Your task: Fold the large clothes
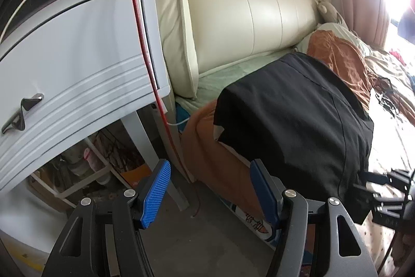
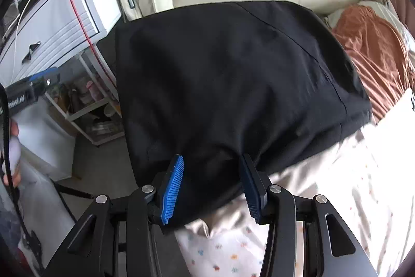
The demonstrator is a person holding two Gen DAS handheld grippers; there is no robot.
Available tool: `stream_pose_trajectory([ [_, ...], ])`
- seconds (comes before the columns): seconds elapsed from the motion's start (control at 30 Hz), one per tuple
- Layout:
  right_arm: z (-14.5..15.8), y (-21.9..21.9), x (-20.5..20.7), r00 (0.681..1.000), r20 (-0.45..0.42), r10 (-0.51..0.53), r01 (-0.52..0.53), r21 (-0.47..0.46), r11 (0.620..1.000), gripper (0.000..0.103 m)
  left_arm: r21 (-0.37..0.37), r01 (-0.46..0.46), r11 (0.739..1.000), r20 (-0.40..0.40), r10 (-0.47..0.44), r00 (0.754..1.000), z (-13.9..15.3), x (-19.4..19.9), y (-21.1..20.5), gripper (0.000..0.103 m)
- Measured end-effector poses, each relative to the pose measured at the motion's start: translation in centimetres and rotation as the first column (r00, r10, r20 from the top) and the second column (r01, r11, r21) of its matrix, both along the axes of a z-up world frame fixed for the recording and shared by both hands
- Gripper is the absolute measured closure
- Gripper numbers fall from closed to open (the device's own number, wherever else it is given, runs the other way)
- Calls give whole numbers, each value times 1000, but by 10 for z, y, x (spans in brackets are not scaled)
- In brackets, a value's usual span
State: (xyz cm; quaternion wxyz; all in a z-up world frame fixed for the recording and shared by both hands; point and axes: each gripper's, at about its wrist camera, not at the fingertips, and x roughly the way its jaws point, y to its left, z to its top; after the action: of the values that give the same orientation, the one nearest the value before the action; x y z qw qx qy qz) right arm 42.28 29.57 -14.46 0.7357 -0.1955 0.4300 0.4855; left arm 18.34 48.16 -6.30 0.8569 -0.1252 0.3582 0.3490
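Observation:
A large black garment (image 1: pixel 298 118) lies folded on the bed, its left edge hanging over the bedside; it fills the middle of the right wrist view (image 2: pixel 228 85). My left gripper (image 1: pixel 208 186) is open and empty, held off the bed's side, left of the garment. My right gripper (image 2: pixel 211 181) is open, its blue fingers spread over the garment's near edge, with cloth showing between them. The right gripper also shows at the far right of the left wrist view (image 1: pixel 389 199), and the left gripper at the left of the right wrist view (image 2: pixel 33 87).
A white nightstand (image 1: pixel 77 64) with a red cable (image 1: pixel 145 51) stands left of the bed. A cream padded headboard (image 1: pixel 246 4) is behind. An orange-brown blanket (image 1: pixel 345 59) and a patterned sheet (image 2: pixel 337 199) cover the bed. Clutter sits under the nightstand (image 1: pixel 85 168).

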Motion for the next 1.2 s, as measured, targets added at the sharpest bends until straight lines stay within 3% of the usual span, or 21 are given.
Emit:
stream_pose_trajectory([
  [0.27,9,-29,1,998,-22,-52,51,-11,999,57,-23,30,999,27,-29,999,3,-3,-13,38],
  [0.57,57,-79,-3,990,20,-140,139,42,989,57,-29,82,996,102,-78,992,31,-11,-47,37],
  [0.73,86,-112,-9,984,32,-173,170,77,982,56,-14,106,994,164,-102,981,54,-19,-74,11],
  [0.93,121,-159,-28,967,72,-243,232,128,964,24,13,154,988,217,-153,964,82,-28,-117,5],
  [1.0,133,-177,-33,962,69,-266,253,153,955,5,29,171,985,230,-173,958,89,-33,-133,2],
  [1.2,162,-230,-51,941,74,-331,308,220,926,1,65,217,974,259,-227,939,107,-45,-176,0],
])
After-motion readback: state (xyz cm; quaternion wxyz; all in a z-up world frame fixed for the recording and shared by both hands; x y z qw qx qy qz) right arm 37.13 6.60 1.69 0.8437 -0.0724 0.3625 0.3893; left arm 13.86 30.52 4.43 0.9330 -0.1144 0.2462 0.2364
